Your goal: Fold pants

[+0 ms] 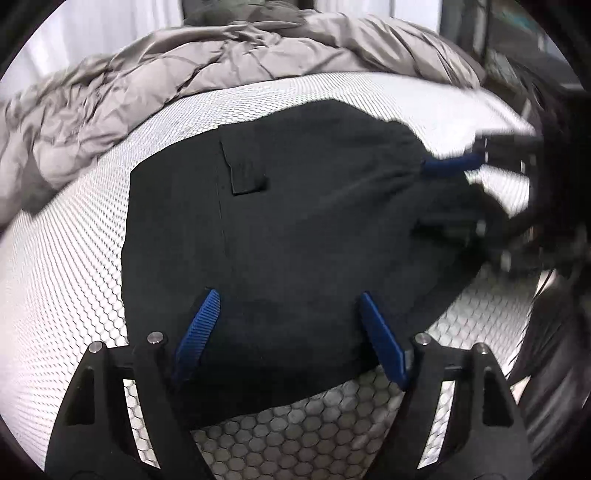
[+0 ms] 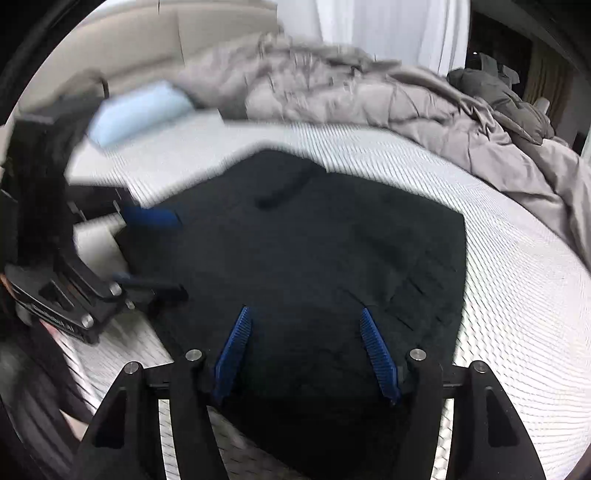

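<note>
Pants (image 1: 295, 229), black and already folded into a compact, roughly rectangular stack, lie flat on a white bed surface (image 1: 74, 258) printed with a fine honeycomb pattern. A small rectangular flap (image 1: 245, 173) shows on the upper layer in the left wrist view. Left gripper (image 1: 288, 295) points down over the near edge of the stack; its blue ribbed pads (image 1: 197, 332) stand well apart with only flat cloth below them, nothing pinched. Right gripper (image 2: 304, 314) hangs over the same stack from the opposite side, its pads (image 2: 234, 350) likewise spread and closing on nothing. Each gripper appears, blurred, at the edge of the other's view, blue fingers reaching over the side of the cloth; whether those fingertips touch the fabric cannot be told. A rumpled grey quilt (image 1: 166, 74) is heaped along the far side of the bed, and a pale blue pillow (image 2: 140, 110) lies near a beige headboard (image 2: 147, 44). White curtains (image 2: 388, 33) hang behind.
</note>
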Demonstrator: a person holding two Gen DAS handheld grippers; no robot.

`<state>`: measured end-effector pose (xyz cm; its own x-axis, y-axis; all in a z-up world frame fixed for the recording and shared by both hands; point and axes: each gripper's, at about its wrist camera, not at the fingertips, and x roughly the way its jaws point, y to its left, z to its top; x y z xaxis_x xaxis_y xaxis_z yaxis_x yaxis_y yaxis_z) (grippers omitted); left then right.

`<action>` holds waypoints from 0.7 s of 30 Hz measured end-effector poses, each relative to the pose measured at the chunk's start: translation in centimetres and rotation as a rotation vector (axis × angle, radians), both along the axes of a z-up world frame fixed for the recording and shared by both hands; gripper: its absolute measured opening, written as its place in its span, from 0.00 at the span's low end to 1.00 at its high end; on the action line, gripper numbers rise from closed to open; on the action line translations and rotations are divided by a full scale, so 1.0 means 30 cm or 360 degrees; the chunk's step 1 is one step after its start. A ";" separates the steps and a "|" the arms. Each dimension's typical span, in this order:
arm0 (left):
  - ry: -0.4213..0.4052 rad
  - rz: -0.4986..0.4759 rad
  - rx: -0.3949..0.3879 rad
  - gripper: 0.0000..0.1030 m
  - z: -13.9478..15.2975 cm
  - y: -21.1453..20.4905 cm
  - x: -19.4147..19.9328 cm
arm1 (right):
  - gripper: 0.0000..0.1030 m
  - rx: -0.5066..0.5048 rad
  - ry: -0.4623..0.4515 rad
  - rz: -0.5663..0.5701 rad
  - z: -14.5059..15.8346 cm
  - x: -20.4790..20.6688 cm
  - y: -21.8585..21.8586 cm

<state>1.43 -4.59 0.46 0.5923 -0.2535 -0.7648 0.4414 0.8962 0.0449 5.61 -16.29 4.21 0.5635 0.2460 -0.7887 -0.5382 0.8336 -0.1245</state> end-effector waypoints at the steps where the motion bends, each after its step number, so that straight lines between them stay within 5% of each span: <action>1: 0.0008 -0.0011 0.0003 0.75 0.000 0.005 -0.008 | 0.66 -0.0002 0.0014 -0.0023 -0.003 -0.003 -0.044; 4: 0.0018 -0.0006 0.0013 0.76 0.008 0.025 -0.024 | 0.73 0.0188 0.0119 -0.0119 0.010 0.003 -0.168; 9: 0.0058 -0.0005 -0.0362 0.76 0.079 0.104 -0.017 | 0.73 0.0806 0.0186 -0.0152 0.082 0.003 -0.339; 13: -0.0024 0.0085 -0.0422 0.76 0.127 0.104 0.002 | 0.68 0.1106 0.0349 -0.0160 0.075 0.052 -0.356; 21: 0.0047 0.0057 -0.0426 0.76 0.081 -0.116 0.074 | 0.56 0.1162 0.0588 -0.0194 -0.021 0.141 -0.286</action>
<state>3.66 -8.07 2.90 0.5828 -0.4286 -0.6904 0.4070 0.8893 -0.2085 9.83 -24.86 3.59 0.3553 0.7221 -0.5936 -0.3390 0.6913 0.6381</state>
